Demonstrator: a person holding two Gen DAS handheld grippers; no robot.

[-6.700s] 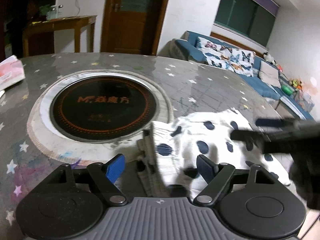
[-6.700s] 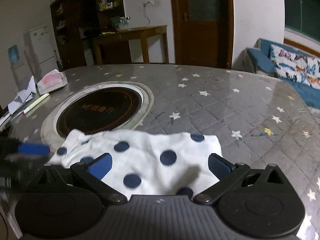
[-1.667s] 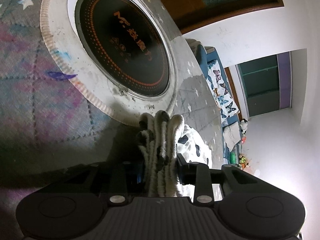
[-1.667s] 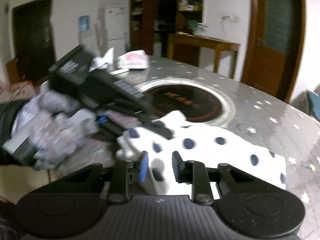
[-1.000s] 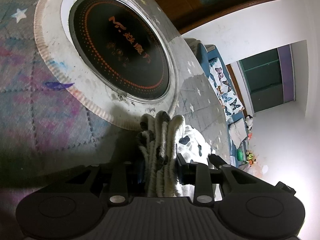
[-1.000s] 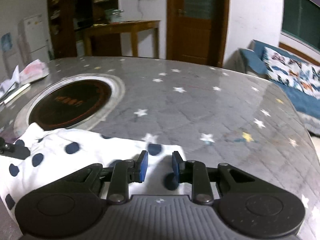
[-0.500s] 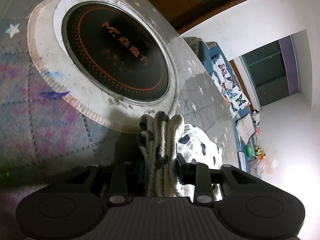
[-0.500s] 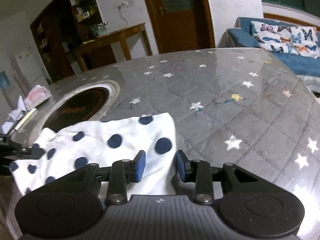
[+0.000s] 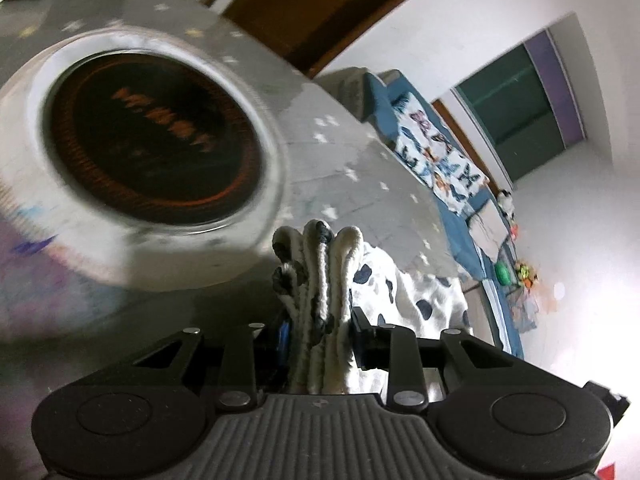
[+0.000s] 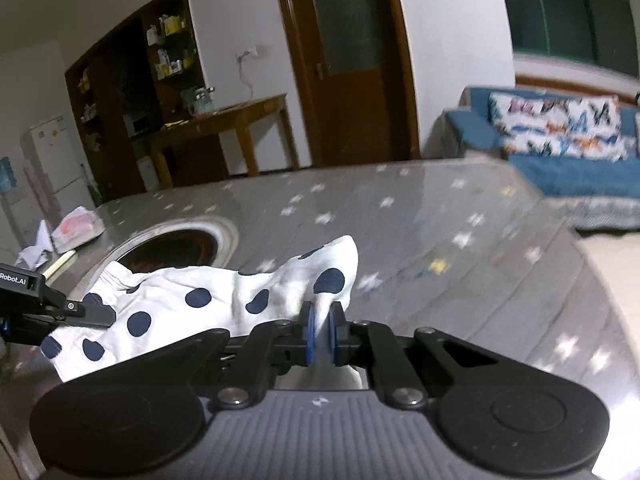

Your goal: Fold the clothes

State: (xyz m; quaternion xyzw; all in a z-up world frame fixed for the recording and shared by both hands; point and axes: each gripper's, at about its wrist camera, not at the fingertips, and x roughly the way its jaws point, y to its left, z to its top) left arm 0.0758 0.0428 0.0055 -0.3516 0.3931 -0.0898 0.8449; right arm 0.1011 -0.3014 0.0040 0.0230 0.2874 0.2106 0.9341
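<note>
Your left gripper (image 9: 318, 334) is clamped on the bunched, ribbed edge of the white garment with navy dots (image 9: 416, 296); the gathered folds stand up between the two fingers and reach past their tips, and the rest of the cloth trails off to the right and toward you. From the right wrist view, that same gripper (image 10: 86, 314) pinches the garment's left end. The garment (image 10: 224, 296) stretches between your two tools, hanging over the near part of the grey star-patterned table (image 10: 440, 216); the blur does not let you tell whether its middle rests on the surface. Your right gripper (image 10: 320, 334) is pressed closed on a thin fold at the garment's right end, with a pointed corner of cloth rising just beyond the blue pads (image 10: 308, 336).

Just beyond the cloth on the left, a round black cooktop (image 9: 148, 136) with orange lettering is set into the table inside a pale ring. At the table's far left edge lie a pink-and-white packet (image 10: 78, 228) and some paper. Across the room stand a wooden side table (image 10: 224, 120), a brown door (image 10: 348, 60), and to the right a blue sofa with butterfly-print cushions (image 10: 568, 136).
</note>
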